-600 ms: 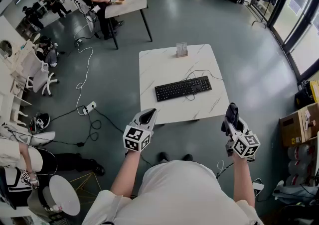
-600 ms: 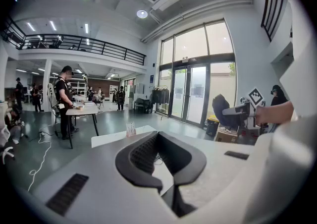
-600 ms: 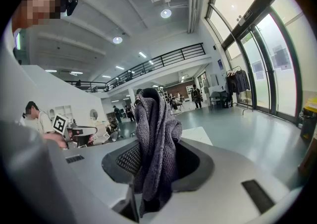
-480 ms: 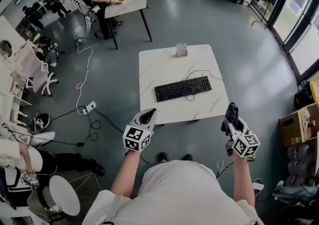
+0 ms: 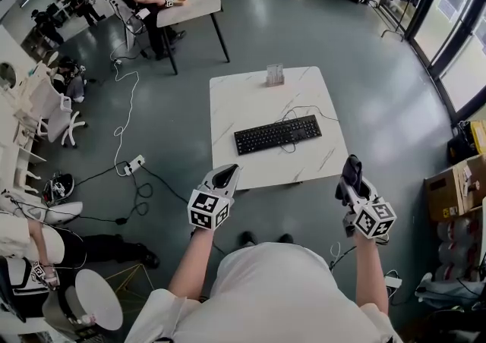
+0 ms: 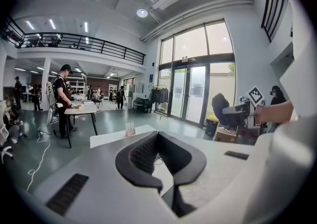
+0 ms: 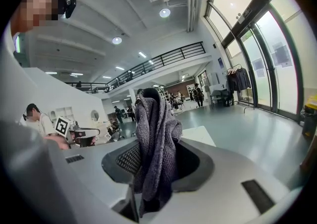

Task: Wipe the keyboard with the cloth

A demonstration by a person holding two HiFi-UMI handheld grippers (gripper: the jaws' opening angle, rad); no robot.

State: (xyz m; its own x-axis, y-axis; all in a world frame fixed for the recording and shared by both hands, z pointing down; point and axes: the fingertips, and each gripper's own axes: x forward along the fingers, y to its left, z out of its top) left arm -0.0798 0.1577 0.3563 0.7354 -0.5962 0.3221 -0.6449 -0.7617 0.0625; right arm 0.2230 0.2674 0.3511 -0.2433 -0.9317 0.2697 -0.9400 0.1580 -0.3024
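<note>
Cloth (image 7: 153, 139), pinched in right tongs (image 5: 351, 168) short of counter (image 5: 243, 99); left tongs (image 5: 226, 176) closed, empty; keyboard (image 5: 278, 134) mid-counter, well ahead: bring cloth forward and down, drape flat on keys, wipe lengthwise.

The left arm (image 5: 191, 262) and right arm (image 5: 369, 273) both reach out in front of the person. The left gripper (image 5: 225, 175) tips down a little, with its jaws shut tight and nothing between them. The right gripper (image 5: 351, 173) tips down a little too, and its jaws squeeze a grey cloth (image 7: 154, 139) that pokes up past the tips.
</note>
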